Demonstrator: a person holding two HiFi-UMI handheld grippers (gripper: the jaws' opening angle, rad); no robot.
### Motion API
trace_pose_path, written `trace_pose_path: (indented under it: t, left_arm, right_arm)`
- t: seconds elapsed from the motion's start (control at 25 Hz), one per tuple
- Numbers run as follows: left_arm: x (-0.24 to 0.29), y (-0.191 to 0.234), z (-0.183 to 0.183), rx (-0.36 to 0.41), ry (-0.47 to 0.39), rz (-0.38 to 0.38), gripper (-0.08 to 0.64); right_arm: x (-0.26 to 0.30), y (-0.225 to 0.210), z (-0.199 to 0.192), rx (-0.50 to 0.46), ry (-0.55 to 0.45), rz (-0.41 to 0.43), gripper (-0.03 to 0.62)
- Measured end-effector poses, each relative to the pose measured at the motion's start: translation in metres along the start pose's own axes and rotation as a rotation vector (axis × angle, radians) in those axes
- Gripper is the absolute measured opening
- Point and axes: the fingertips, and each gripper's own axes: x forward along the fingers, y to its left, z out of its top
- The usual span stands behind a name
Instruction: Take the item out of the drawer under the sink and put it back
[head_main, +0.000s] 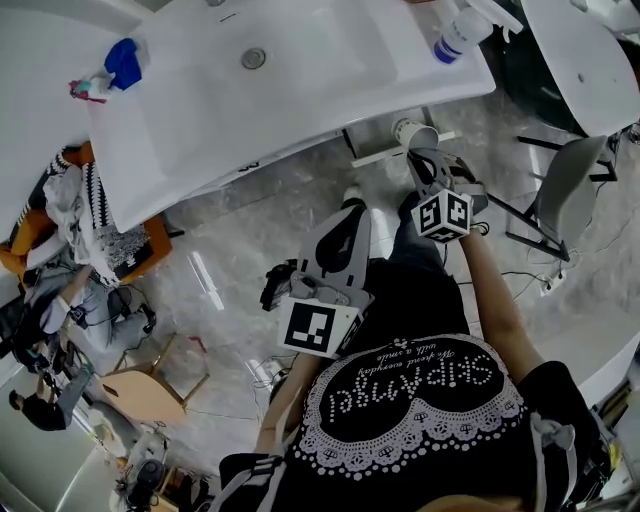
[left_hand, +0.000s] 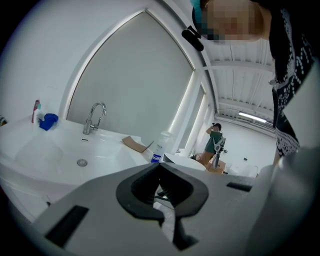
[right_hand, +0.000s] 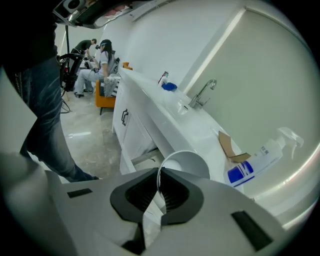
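Pinching the rim of the white paper cup (right_hand: 187, 162) in the right gripper (right_hand: 159, 175), cup pointing away toward the open white under-sink drawer (right_hand: 142, 157) just below; left gripper (left_hand: 161, 172) hanging closed, empty, farther back.

Bright, even white light fills every view, and shadows are soft and faint. In the head view the sink (head_main: 300, 80) is nearly blown out. The floor (head_main: 205, 285) carries a pale streak of glare left of the left gripper (head_main: 278, 285). Both gripper views bulge like a fisheye: straight lines bow and the corners go black. Up and right beyond the left jaws, a strip light (left_hand: 252, 117) glows. The jaws' near parts are soft. The cup (right_hand: 185, 162) pinched in the right gripper (right_hand: 159, 175) is crisp at its rim.
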Motion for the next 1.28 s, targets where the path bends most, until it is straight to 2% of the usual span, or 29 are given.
trace_pose_path:
  t: [0.24,0.56,0.84,1.28]
  left_arm:
    - [-0.001,0.011,0.004,-0.052,-0.025,0.052,0.005]
    - [-0.007,0.020,-0.003,-0.092,-0.013,0.095,0.005]
    - [-0.016,0.030,-0.010,-0.118,-0.009,0.136,0.005]
    - [-0.026,0.037,-0.024,-0.143,0.031,0.168,0.005]
  right_arm:
    - [0.023,0.001,-0.008,0.010,0.037,0.040,0.025]
    - [0.050,0.004,-0.023,0.007,0.072,0.094,0.025]
    - [0.080,0.015,-0.029,-0.015,0.104,0.149,0.025]
    - [0.117,0.011,-0.047,0.021,0.153,0.204,0.025]
